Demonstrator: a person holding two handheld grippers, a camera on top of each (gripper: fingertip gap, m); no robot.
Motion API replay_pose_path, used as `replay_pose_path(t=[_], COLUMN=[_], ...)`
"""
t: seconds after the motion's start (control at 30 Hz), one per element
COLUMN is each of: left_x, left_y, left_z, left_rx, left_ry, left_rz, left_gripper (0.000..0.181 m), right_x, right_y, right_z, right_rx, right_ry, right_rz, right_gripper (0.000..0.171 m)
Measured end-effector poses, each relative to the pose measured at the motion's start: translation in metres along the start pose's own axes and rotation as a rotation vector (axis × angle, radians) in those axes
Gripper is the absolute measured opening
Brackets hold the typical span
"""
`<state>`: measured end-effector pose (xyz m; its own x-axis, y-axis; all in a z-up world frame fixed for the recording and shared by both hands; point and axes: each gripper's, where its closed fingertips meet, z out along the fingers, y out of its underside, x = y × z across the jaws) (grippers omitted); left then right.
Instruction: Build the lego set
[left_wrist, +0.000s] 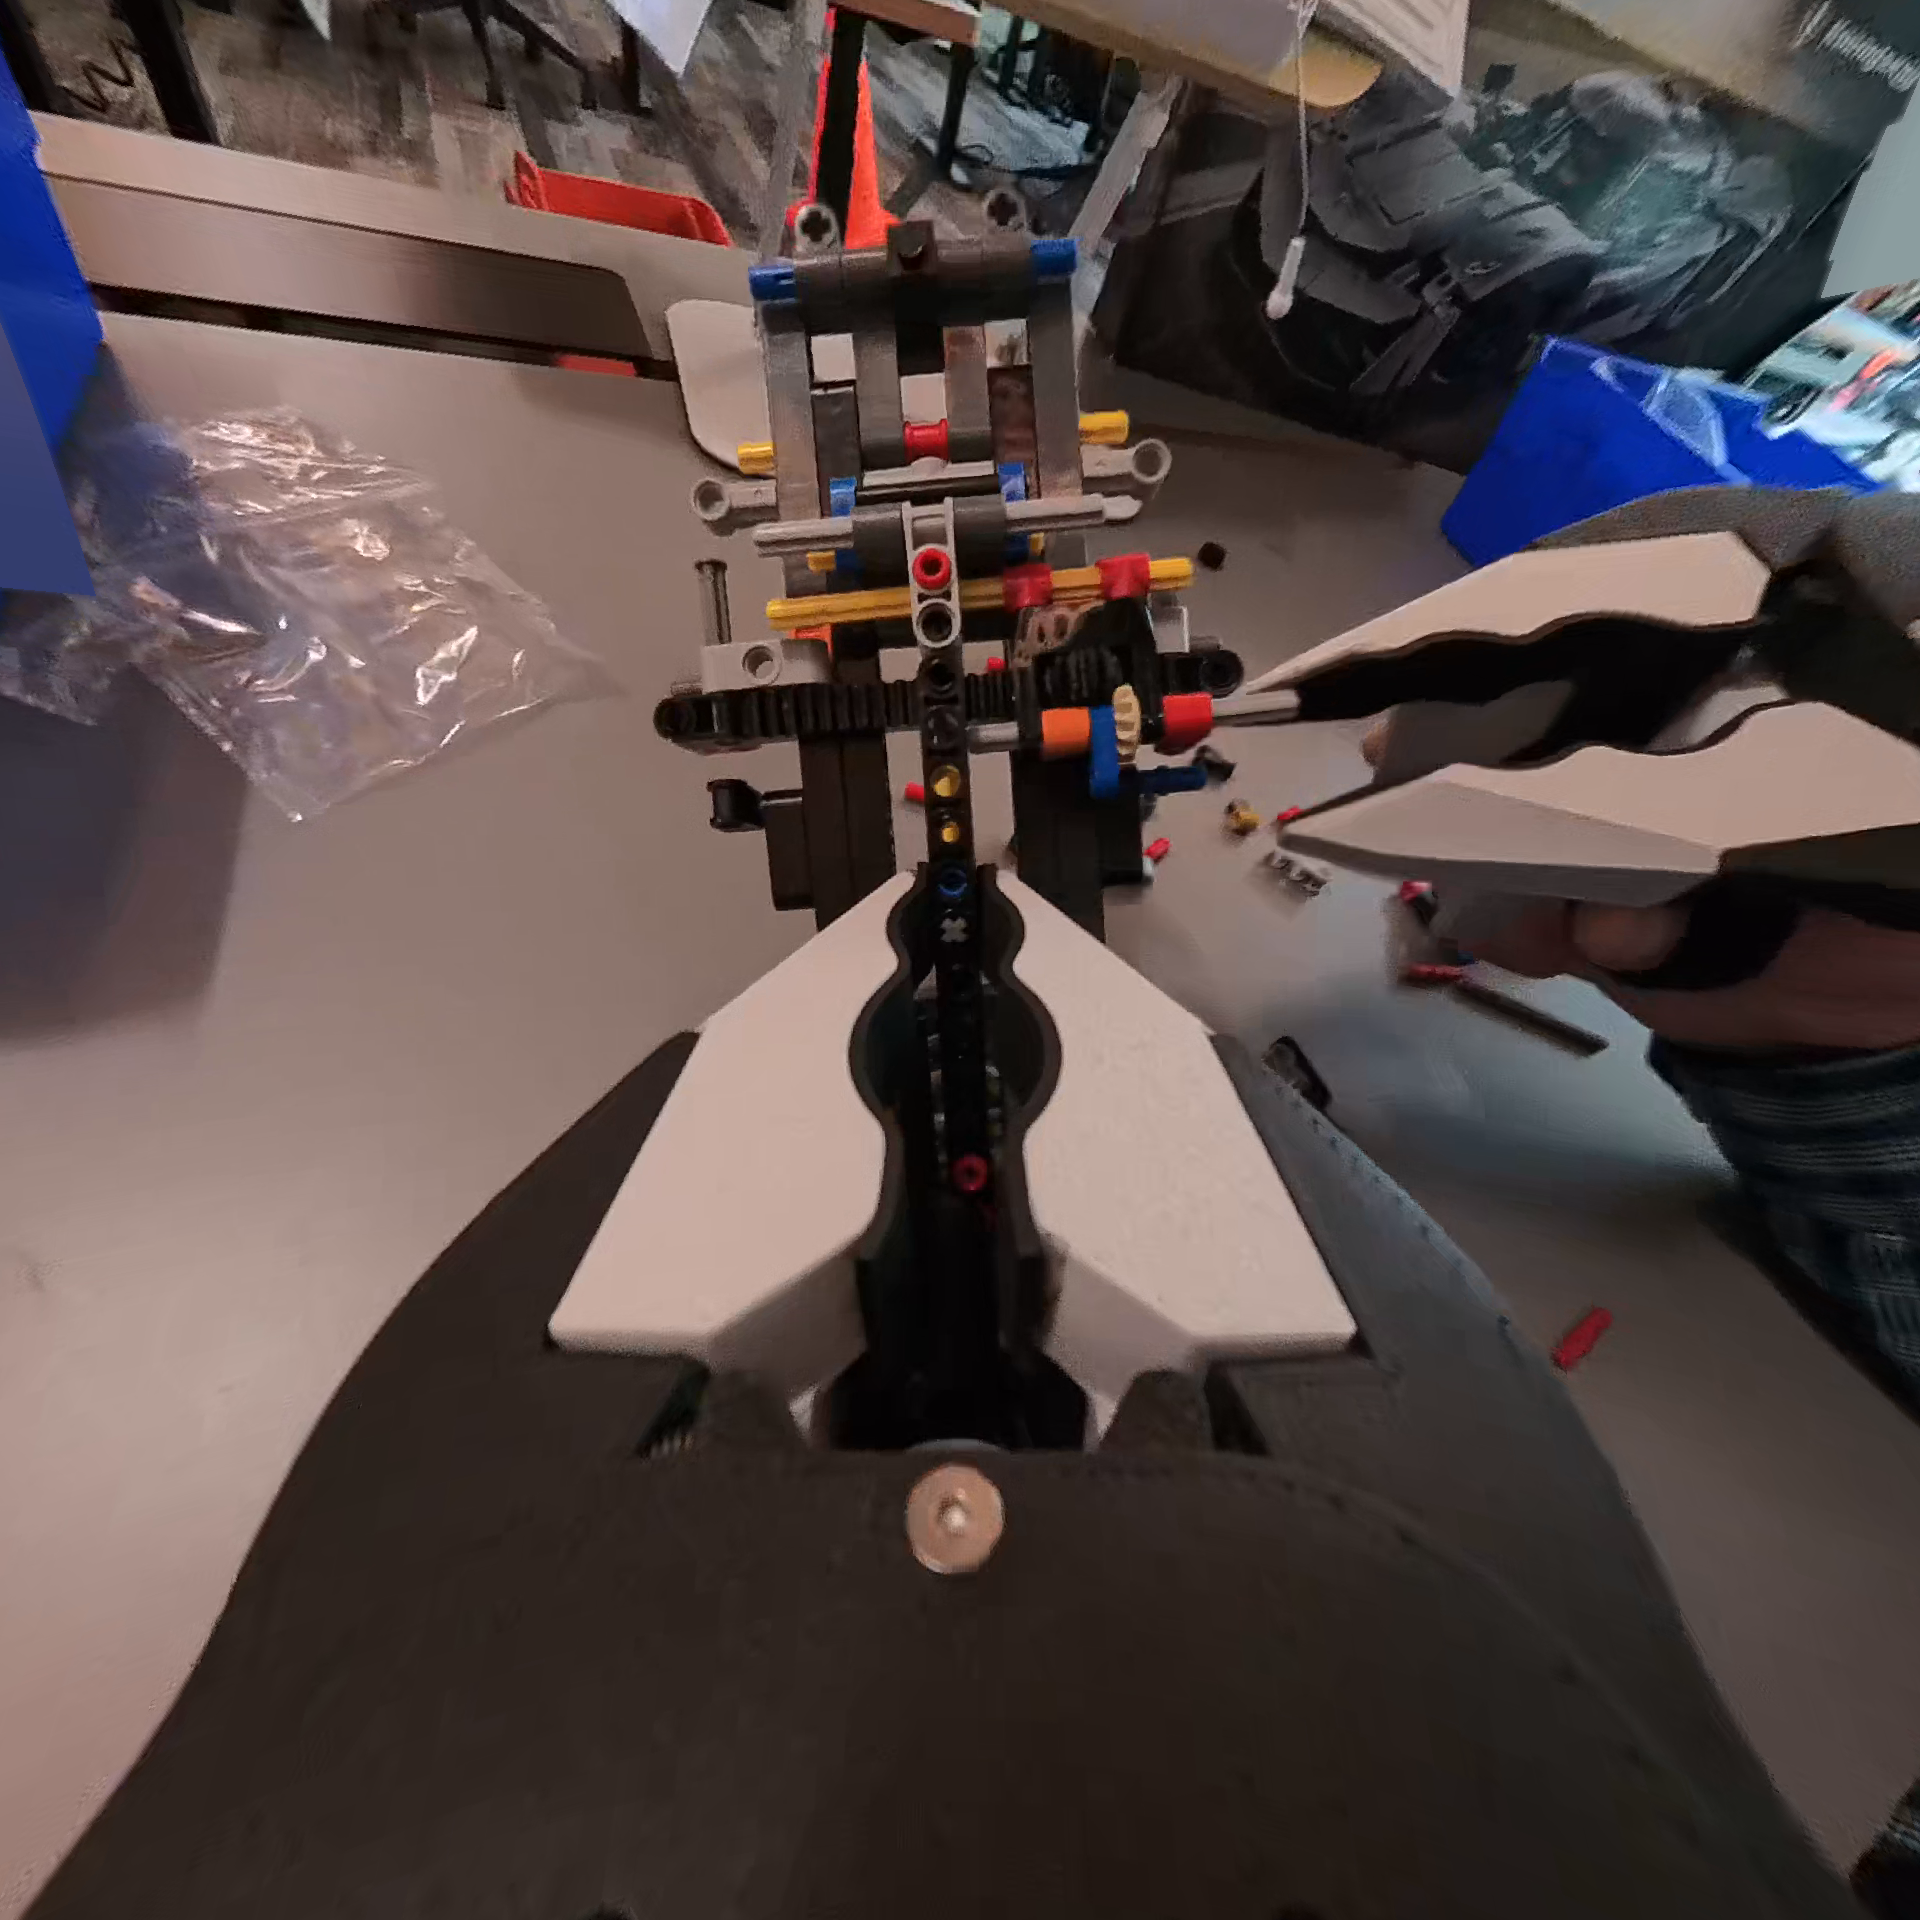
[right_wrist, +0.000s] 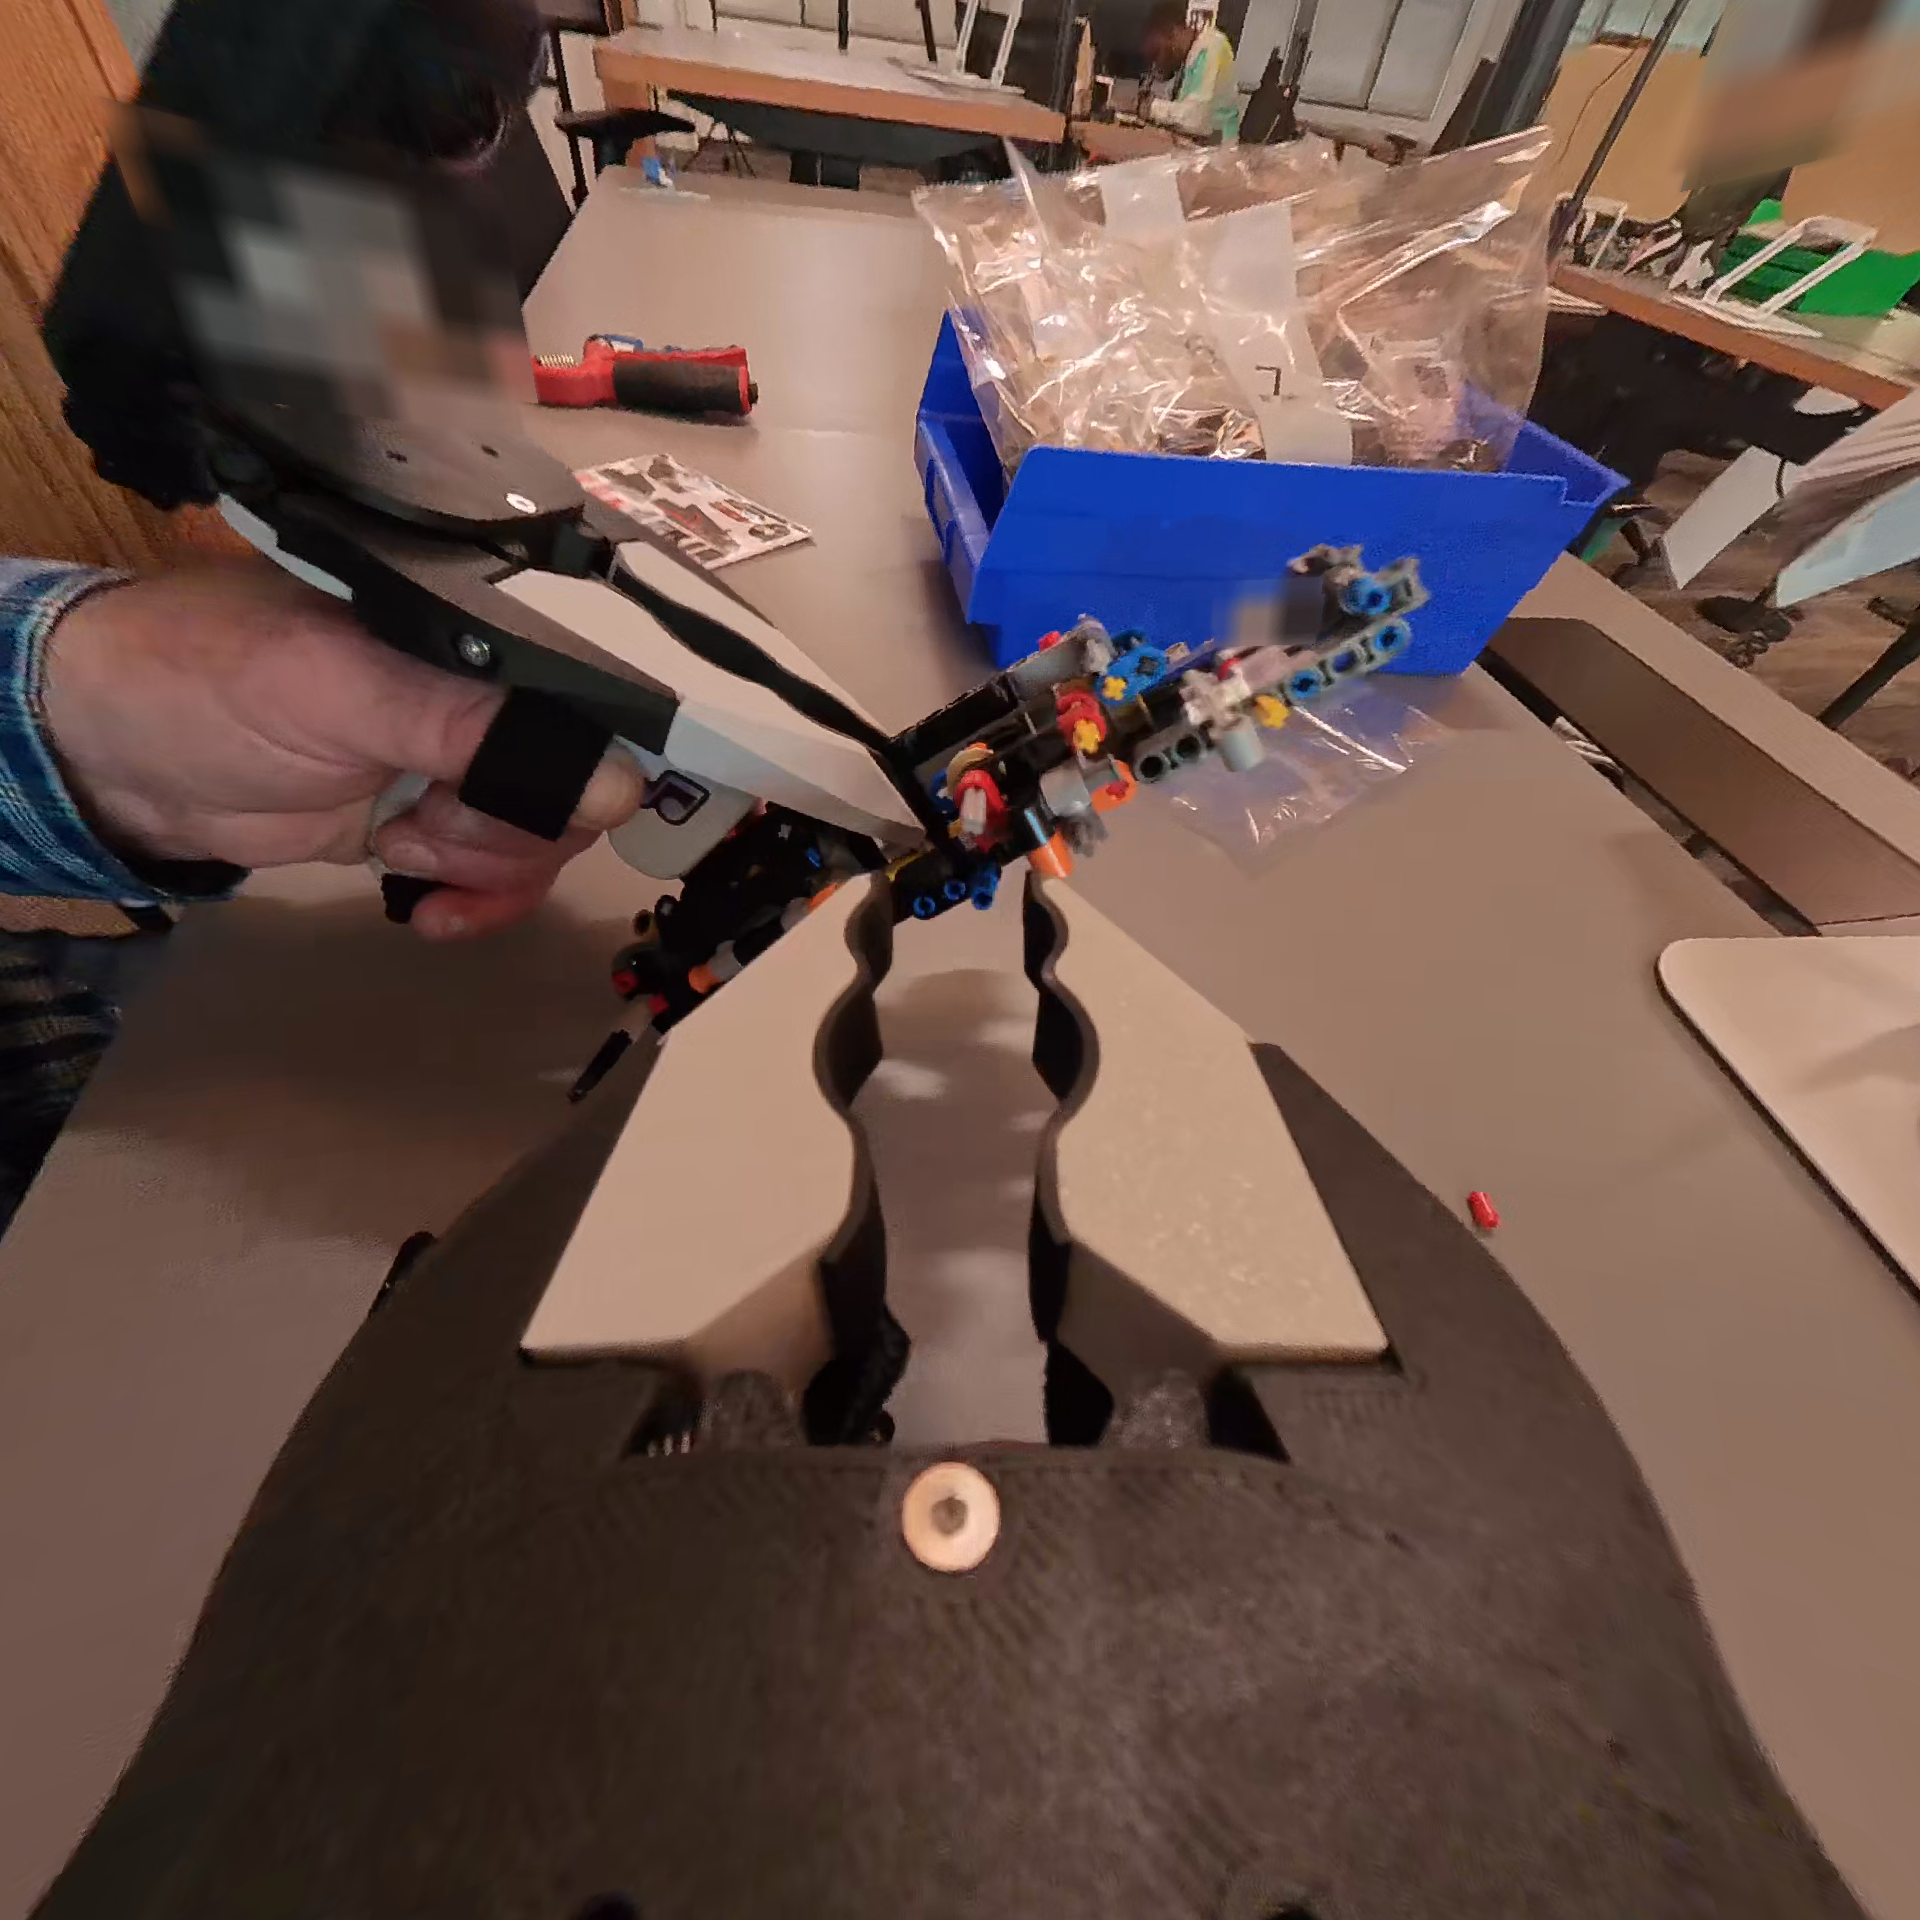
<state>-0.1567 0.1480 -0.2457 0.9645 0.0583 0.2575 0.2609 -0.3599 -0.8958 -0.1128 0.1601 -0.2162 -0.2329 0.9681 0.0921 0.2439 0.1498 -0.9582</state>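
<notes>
Left wrist view: the Lego Technic assembly (left_wrist: 940, 582), held above the table (left_wrist: 416, 1039), is partly built; loose pins (left_wrist: 1579, 1338) remain. Left gripper (left_wrist: 954, 894) pinches its black beam (left_wrist: 948, 790); right gripper (right_wrist: 951, 894) fingers stand spread. Blue bin (right_wrist: 1226, 561) holds plastic bags (right_wrist: 1236, 301).

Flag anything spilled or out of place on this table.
Small loose pieces lie scattered on the table right of the lego build, including a red pin lying well apart. Nothing looks damaged.
</notes>
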Motion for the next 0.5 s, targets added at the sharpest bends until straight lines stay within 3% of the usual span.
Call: replay_pose_path(t=[0.17,0.3,0.5], left_x=[0.008,0.014,0.027], left_y=[-0.007,-0.011,-0.030], left_z=[0.000,-0.002,-0.010], left_rx=[0.037,0.083,0.218], left_ry=[0.063,0.157,0.288], left_rz=[-0.063,-0.168,-0.206], left_gripper=[0.006,0.006,0.006], right_x=[0.003,0.004,-0.009], right_y=[0.003,-0.008,-0.032], right_z=[-0.002,-0.004,-0.007], right_rx=[0.048,0.159,0.281], right_ry=[-0.110,-0.207,-0.306], right_rz=[0.251,0.452,0.571], right_gripper=[0.018,0.028,0.030])
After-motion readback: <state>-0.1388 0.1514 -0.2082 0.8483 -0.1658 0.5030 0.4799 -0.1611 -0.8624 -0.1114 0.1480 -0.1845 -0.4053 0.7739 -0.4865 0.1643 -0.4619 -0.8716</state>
